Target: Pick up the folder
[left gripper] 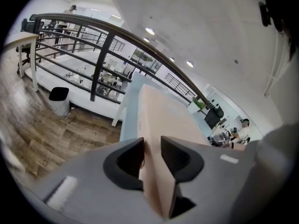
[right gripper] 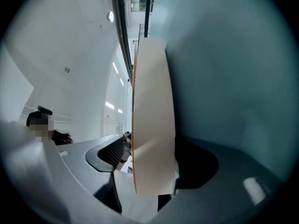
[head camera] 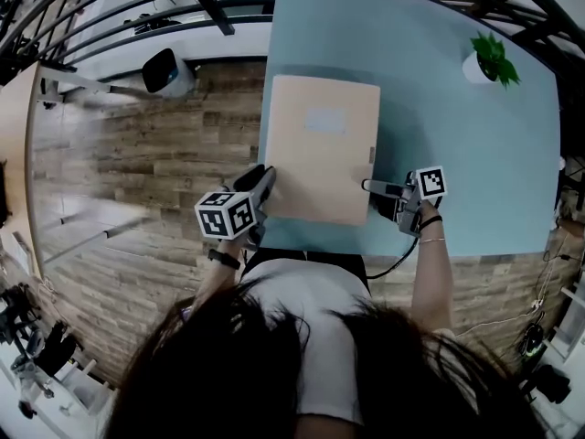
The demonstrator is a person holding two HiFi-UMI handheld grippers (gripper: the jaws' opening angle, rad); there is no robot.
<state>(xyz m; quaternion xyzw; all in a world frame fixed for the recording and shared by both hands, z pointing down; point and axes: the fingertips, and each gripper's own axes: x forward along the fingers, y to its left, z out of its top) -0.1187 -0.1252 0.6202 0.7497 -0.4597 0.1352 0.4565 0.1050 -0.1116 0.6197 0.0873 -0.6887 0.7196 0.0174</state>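
We note the left gripper [head camera: 260, 188] clenched on the near left corner of the folder [head camera: 322, 144]. In the left gripper view both jaws press the beige cover's edge between them. The folder sits over the near left part of the light blue bench [head camera: 457, 154], its left side along the bench edge. We cannot tell whether it rests there or is lifted. The right gripper [head camera: 369, 187] grasps the folder's right edge close to the near corner. A potted plant [head camera: 489, 60] stands well apart, far right.
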